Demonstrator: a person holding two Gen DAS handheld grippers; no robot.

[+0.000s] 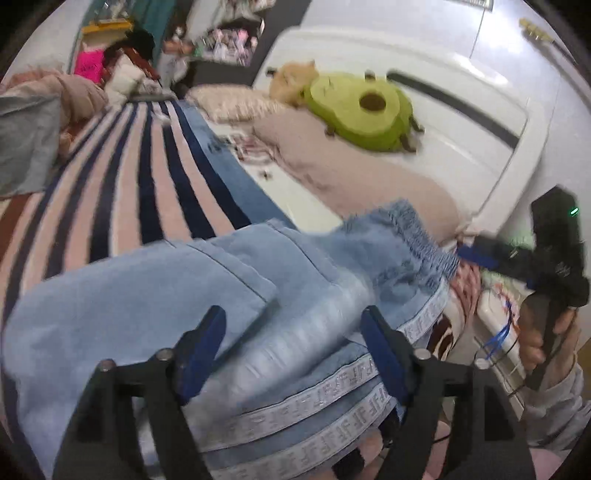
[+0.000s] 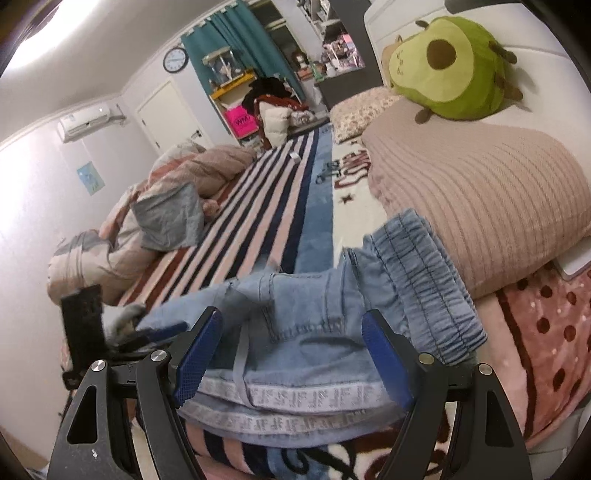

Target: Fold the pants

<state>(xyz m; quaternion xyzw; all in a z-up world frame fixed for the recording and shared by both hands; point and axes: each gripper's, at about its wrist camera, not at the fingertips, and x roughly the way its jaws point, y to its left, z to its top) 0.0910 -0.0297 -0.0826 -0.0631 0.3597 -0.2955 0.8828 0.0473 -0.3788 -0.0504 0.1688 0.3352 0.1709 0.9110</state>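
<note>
My left gripper (image 1: pixel 291 328) stands wide, its blue pads straddling the folded light-blue pants (image 1: pixel 207 295) just ahead of it on the striped bed (image 1: pixel 122 177). My right gripper (image 2: pixel 291 332) is wide too — nothing held — with the pants' (image 2: pixel 314 317) lettered side tape directly between its fingers and the elastic waistband ahead-right, beside the pink pillow (image 2: pixel 480 192).

Indoor lighting is illuminating both views evenly. In the right wrist view, a ceiling glare (image 2: pixel 48 33) is washing out the far left corner. The left wrist view is showing motion blur, smearing the avocado plush (image 1: pixel 360 110) and far shelves. Fisheye distortion is bending edges; black vignetting is ringing both frames.
</note>
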